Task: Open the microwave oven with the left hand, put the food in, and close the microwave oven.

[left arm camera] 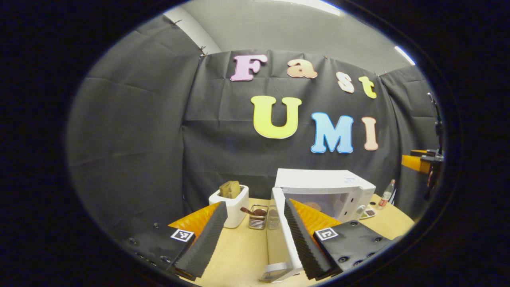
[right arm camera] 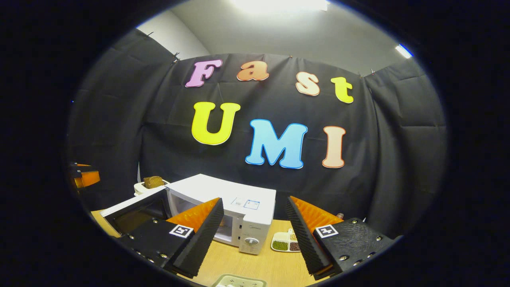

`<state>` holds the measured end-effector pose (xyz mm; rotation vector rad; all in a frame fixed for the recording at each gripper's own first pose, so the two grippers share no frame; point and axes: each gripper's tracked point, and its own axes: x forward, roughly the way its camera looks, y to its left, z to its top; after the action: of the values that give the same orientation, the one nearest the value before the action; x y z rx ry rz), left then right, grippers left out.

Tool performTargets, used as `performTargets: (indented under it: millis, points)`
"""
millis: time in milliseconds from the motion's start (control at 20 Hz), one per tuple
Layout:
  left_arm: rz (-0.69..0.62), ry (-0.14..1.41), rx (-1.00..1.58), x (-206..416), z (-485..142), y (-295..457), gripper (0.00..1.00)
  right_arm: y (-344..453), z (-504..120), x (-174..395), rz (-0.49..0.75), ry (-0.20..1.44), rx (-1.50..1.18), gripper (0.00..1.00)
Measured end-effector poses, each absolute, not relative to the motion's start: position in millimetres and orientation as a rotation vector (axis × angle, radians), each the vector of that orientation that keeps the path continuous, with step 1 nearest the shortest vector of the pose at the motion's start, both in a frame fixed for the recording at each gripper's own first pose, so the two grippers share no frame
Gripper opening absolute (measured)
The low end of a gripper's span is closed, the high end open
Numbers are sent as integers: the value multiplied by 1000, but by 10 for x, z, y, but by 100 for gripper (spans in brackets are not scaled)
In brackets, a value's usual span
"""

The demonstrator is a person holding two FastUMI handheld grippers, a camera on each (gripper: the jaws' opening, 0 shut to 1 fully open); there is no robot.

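The white microwave (left arm camera: 330, 187) stands on the wooden table (left arm camera: 239, 255) with its door (left arm camera: 285, 227) swung open towards me. I see the door edge-on between the fingers of my left gripper (left arm camera: 255, 207), close against the right-hand finger (left arm camera: 305, 239). That gripper is open. Something brownish (left arm camera: 314, 206) shows in the cavity; I cannot tell what it is. In the right gripper view the microwave (right arm camera: 243, 207) sits just ahead, its open door (right arm camera: 133, 211) at the left. My right gripper (right arm camera: 254, 201) is open with nothing in it.
A white toaster (left arm camera: 230, 207) with bread and a wire basket (left arm camera: 258, 218) stand left of the microwave. A divided dish (right arm camera: 285, 242) and a bottle (left arm camera: 386, 194) lie to its right. A white-rimmed object (right arm camera: 239, 281) sits at the table's near edge.
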<state>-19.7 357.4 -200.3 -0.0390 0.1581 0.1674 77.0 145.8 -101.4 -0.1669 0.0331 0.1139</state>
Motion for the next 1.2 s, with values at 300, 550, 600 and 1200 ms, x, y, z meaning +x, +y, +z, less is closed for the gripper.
performTargets:
  millis: [300,550,600,1200]
  points:
    - [125,236,21,-149,-2542,3779,95,1347,-1055,513,39,52,-147,96]
    - [82,291,46,-144,-2923,3660,94,1225,-1135,413,0,78,-154,96]
    - [65,307,37,-116,-2995,3615,94,1199,-1140,402,-6,86,-158,96]
    - [43,346,39,60,-3154,3070,32,974,-1068,399,-50,76,-149,96]
